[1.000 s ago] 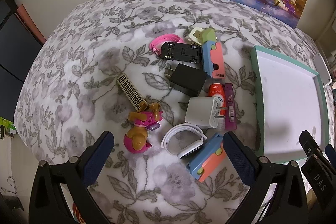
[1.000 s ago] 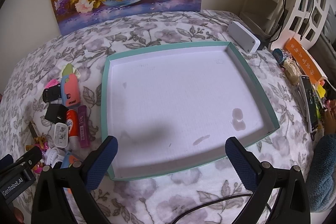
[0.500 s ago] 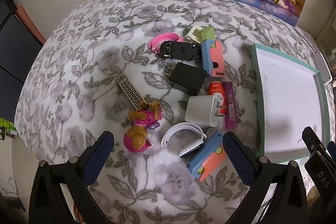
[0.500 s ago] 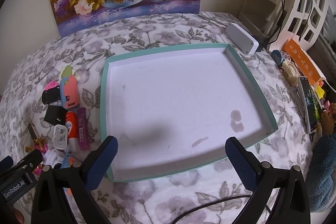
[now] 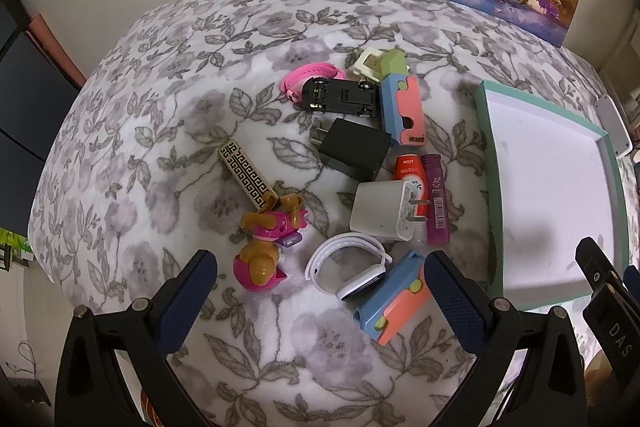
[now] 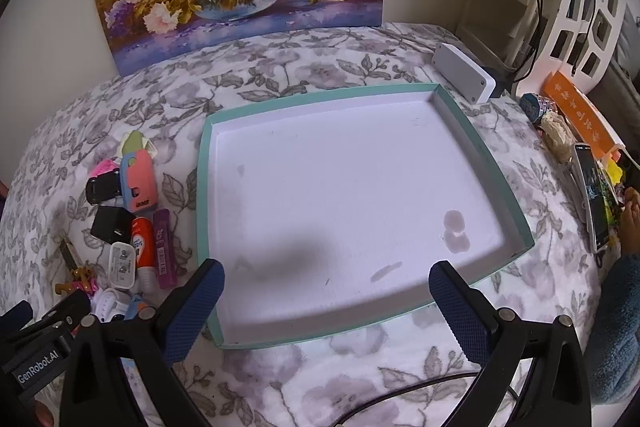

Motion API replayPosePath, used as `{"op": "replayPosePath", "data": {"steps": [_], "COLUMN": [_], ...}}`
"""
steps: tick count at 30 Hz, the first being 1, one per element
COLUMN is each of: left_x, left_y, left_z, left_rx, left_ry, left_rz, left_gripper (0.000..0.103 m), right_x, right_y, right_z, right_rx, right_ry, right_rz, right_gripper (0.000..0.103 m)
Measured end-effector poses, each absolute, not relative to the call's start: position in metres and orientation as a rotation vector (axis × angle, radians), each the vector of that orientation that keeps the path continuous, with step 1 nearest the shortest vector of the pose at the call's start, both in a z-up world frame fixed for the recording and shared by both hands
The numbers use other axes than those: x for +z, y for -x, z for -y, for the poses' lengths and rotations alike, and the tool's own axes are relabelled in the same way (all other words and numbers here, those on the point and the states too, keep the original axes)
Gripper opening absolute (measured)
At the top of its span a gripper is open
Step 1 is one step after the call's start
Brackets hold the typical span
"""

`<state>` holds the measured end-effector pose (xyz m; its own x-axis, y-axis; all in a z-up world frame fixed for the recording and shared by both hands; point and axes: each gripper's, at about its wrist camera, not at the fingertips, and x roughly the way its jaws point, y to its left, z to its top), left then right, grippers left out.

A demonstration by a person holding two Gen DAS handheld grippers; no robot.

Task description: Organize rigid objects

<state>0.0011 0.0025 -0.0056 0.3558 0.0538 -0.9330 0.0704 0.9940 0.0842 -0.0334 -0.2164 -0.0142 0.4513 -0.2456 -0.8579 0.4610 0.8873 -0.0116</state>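
Surface: a bed under a grey floral blanket [image 5: 168, 131], soft and uneven, so things on it sit at slight tilts.
Pile: the rigid objects lie in a loose cluster at centre of the left wrist view, just left of the tray.
Tray: teal-rimmed tray [image 6: 202, 195] with a bare white floor, filling the centre of the right wrist view; nothing is in it yet.
Left hand-held gripper [image 5: 320, 283]: spread wide, holding nothing, hovering above the lower edge of the pile.
Right hand-held gripper [image 6: 326, 297]: likewise spread and free, poised over the tray's near rim.
Nearest pieces: white smartwatch [image 5: 348, 267] and blue-and-orange folding toy [image 5: 394, 301], touching each other, lower centre.
White charger [image 5: 382, 211]: boxy, stiff, probably light; flat sides suit a pinch across the body, away from the prongs.
Black charger [image 5: 354, 149]: same build, just above the white one; grasp across its broad faces.
Toy car [image 5: 342, 97]: lies upside down, wheels up; likely to roll if gripped by the wheels, so take the chassis sides.
Lip balm tubes [image 5: 412, 173]: red and purple, round and smooth, apt to slip; squeeze at mid-length.
Pup figure [image 5: 264, 239]: lumpy plastic, lower left of pile; the torso looks the steadiest hold.
Patterned bar [image 5: 246, 173]: thin and flat, hard to get under on soft fabric.
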Motion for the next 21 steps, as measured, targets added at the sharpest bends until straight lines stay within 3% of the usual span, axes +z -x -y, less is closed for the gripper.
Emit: {"op": "replayPosePath", "data": {"steps": [21], "left_x": [-0.0049], "left_y": [-0.0024], "left_z": [-0.0053], "left_rx": [-0.015], "left_ry": [-0.115], "left_rz": [-1.208], "left_gripper": [0.103], "right_x": [-0.0151], "right_y": [0.0315], "right_z": [0.2145], "right_rx": [-0.426], "right_ry": [-0.225], "right_rz": [-1.024], "right_gripper": [0.103]}}
